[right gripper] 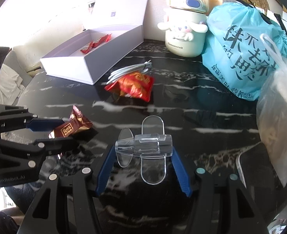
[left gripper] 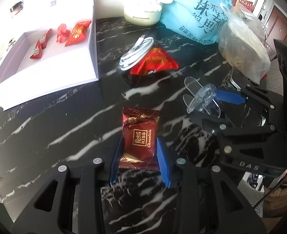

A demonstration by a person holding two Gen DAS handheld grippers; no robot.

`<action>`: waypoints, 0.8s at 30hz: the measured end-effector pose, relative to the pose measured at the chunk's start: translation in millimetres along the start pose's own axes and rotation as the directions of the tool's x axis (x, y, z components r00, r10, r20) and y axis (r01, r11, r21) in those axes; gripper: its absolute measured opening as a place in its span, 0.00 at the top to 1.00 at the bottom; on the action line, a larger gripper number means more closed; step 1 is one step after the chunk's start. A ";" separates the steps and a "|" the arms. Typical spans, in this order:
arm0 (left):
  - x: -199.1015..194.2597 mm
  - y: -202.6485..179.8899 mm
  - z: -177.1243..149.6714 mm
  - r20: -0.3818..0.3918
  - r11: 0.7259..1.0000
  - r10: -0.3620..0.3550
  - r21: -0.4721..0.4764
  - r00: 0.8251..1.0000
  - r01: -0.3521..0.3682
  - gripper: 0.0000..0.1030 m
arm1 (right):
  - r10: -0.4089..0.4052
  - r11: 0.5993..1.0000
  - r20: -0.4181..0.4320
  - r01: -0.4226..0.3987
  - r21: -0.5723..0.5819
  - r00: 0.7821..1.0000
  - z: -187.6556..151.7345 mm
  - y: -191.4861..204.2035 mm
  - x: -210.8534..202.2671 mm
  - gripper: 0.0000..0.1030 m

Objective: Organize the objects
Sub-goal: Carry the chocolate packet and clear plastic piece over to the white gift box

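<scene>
- The white box [left gripper: 46,74] sat open at the back left of the black marble table [left gripper: 65,128], with small red sweets [left gripper: 40,46] inside.
- The left gripper [left gripper: 137,152] was pinched shut on the chocolate packet [left gripper: 138,134], blue pads pressed against both its sides, low over the table.
- The right gripper [right gripper: 143,156] stood half open around the clear plastic plane [right gripper: 145,146]; whether its fingers touched it, I couldn't tell.
</scene>
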State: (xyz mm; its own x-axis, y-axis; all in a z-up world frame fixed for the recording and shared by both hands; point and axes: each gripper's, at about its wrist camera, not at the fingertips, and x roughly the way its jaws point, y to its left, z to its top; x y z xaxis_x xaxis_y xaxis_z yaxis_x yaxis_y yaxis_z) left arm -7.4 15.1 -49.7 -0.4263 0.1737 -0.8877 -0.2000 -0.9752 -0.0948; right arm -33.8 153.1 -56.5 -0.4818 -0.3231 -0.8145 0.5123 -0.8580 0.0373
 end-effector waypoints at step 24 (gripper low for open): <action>-4.8 -4.1 -11.5 0.015 0.998 0.056 0.033 0.998 -0.056 0.67 | -0.053 0.999 0.041 0.053 0.000 0.998 -26.5 18.8 -13.5 0.38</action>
State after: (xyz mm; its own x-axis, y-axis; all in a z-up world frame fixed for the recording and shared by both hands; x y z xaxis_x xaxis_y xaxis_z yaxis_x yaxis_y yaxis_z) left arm 5.7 16.7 -50.2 -0.4501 0.1210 -0.8848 -0.2044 -0.9784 -0.0299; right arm 1.2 151.9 -60.1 -0.5371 -0.2932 -0.7909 0.4860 -0.8740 -0.0060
